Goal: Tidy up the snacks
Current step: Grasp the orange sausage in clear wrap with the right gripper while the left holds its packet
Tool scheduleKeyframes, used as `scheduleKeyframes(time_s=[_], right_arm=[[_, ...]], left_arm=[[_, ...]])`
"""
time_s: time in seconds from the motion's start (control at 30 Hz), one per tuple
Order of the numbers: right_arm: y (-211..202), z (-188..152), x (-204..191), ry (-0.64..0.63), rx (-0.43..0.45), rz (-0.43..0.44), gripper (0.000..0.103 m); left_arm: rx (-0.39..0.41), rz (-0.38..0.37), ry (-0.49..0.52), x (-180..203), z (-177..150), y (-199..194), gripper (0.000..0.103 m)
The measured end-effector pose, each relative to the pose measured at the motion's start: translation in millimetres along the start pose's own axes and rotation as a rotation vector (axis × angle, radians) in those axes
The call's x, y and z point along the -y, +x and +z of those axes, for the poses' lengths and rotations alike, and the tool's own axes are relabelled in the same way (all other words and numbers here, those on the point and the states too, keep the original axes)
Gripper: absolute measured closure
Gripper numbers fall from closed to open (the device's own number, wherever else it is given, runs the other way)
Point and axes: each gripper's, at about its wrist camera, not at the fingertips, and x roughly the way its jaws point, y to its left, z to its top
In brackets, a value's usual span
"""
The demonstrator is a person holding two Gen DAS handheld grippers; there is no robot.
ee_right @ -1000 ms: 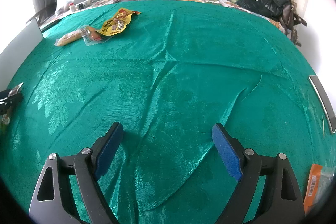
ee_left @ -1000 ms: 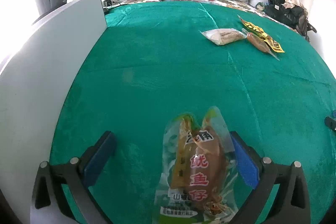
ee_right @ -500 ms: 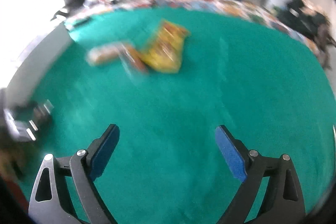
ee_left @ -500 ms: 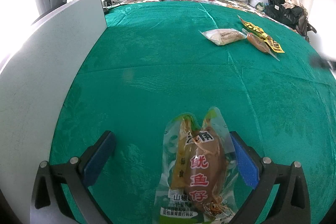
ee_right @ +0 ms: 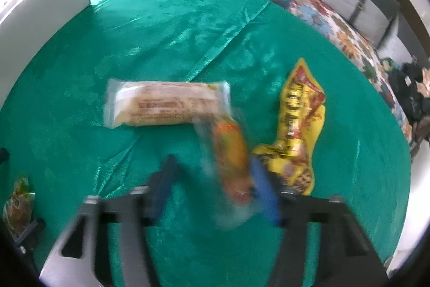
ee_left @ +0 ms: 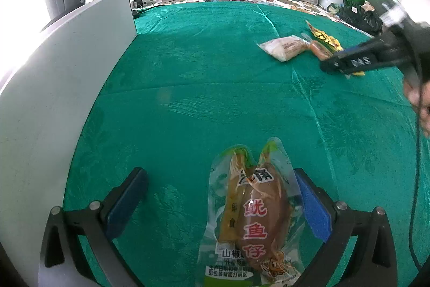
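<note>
A white panel [ee_left: 67, 77] walled the bed's left edge. Green bedspread [ee_left: 204, 88] lay open between the squid packet [ee_left: 252, 217] and the clustered bread packet [ee_right: 166, 105], sausage packet [ee_right: 231, 152] and yellow bag [ee_right: 298, 125].

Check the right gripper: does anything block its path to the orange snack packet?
Nothing visible does. The orange snack packet already lies between the open fingers of the right gripper. The pale bread packet touches its far end, and the yellow packet lies just outside the right finger. Motion blur hides contact.
</note>
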Motion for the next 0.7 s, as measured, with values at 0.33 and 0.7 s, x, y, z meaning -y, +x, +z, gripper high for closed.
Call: scheduleKeyframes(time_s=[0.33,0.7], right_arm=[[-35.3,-81.8,8.7,0.02,-0.006,0.12,0.076],[-81.3,-207.3,19.0,0.106,0.165,0.102,0.071]], left_arm=[[0.0,0.0,0.0,0.8,-0.2,-0.2,0.0],[0.0,0.0,0.0,0.5,-0.2,-0.1,0.0]])
